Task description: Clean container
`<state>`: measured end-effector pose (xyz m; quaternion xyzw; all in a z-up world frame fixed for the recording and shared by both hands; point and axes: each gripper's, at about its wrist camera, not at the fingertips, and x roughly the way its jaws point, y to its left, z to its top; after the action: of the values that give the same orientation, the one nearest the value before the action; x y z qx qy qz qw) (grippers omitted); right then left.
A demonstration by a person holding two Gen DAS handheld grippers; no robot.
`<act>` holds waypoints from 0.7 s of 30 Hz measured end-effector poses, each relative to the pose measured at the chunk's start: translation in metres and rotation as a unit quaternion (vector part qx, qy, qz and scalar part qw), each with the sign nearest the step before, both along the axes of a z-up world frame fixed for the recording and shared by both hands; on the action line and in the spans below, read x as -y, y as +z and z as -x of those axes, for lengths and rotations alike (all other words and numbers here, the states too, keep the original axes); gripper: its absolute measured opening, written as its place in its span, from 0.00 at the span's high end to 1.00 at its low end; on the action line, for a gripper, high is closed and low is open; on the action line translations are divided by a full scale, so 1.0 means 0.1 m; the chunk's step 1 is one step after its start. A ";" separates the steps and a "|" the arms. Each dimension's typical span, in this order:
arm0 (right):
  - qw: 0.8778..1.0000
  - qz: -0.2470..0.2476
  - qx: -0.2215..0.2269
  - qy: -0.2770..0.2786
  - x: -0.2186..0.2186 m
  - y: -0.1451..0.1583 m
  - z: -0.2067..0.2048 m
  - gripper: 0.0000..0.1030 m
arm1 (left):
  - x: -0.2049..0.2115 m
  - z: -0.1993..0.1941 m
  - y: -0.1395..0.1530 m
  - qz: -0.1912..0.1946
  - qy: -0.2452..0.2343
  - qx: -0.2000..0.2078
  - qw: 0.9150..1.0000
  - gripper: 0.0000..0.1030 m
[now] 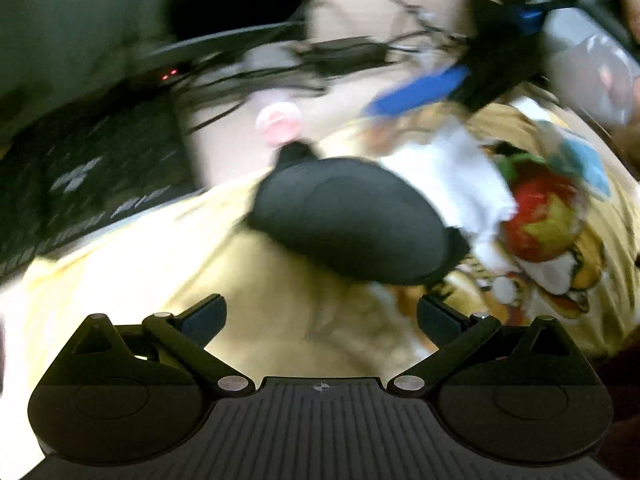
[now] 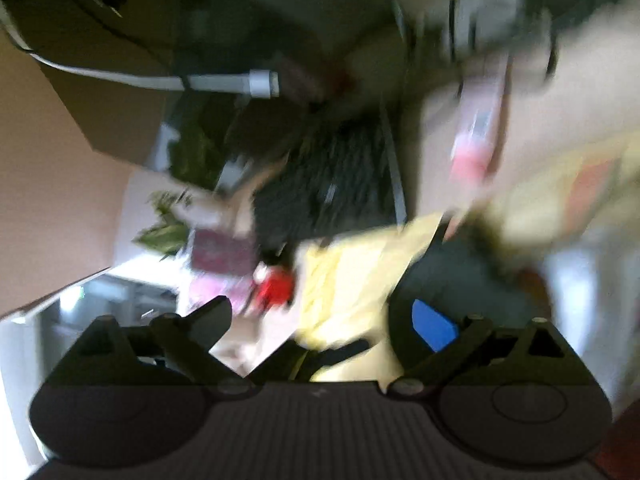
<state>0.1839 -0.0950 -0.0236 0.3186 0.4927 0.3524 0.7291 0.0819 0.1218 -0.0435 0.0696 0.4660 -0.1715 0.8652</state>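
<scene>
**Insp. note: both views blurred, container only at frame edge**

Left gripper (image 1: 322,322): your fingers stand wide apart w/ nothing between them, over a yellow printed cloth (image 1: 160,264). Ahead of them is the other gripper (image 1: 352,220), seen from behind, w/ a white cloth (image 1: 460,168) bunched at its front. Judged: that cloth is your wiper, carried fwd toward the work.

Container (image 1: 592,76): clear, plastic-looking, at upper right edge of left view, a hand (image 1: 632,12) partly visible beside it. Too smeared to say if it's held or resting. Judged: it sits away from both pairs of fingers, so cleaning contact isn't made yet.

Right gripper (image 2: 320,322): fingers look spread; yellow cloth (image 2: 344,280) lies in the gap, but blur hides any pinch – cannot tell the grip. A dark body w/ blue pad (image 2: 434,324) crowds the right finger.

Surface (image 1: 228,140): black keyboard (image 1: 80,184), cables (image 1: 352,52), pink-white round item (image 1: 278,120) near cloth edge. Judged risk: clutter close by could snag when you swing.
</scene>
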 end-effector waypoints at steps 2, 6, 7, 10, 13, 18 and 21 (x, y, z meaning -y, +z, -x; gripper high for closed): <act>0.997 0.045 0.059 -0.034 0.22 0.22 0.00 0.07 | -0.07 0.00 0.03 0.018 0.026 -0.005 0.999 0.00; 0.973 0.170 0.117 -0.101 0.66 0.41 0.07 0.05 | 0.00 0.03 0.08 0.103 0.027 -0.015 0.994 0.00; 0.968 0.195 0.117 -0.111 0.72 0.37 0.10 0.05 | 0.05 0.01 0.07 0.124 0.021 -0.021 0.992 0.00; 0.951 0.262 0.115 -0.114 0.74 0.21 0.21 0.13 | 0.29 -0.14 -0.01 0.122 0.024 -0.040 0.991 0.00; 0.943 0.297 0.114 -0.092 0.62 0.04 0.31 0.23 | 0.45 -0.29 -0.07 0.100 0.025 -0.050 0.993 0.00; 0.959 0.244 0.138 -0.047 0.38 0.13 0.42 0.21 | 0.51 -0.22 -0.06 0.069 -0.021 -0.044 0.996 0.00; 0.959 0.233 0.162 0.011 0.05 0.20 0.37 0.06 | 0.41 -0.10 -0.07 0.078 -0.027 -0.051 0.995 0.00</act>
<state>0.1472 -0.0997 -0.0036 0.0739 0.4400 0.2826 0.8492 0.0921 0.0805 -0.0504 0.0060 0.4923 -0.2343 0.8383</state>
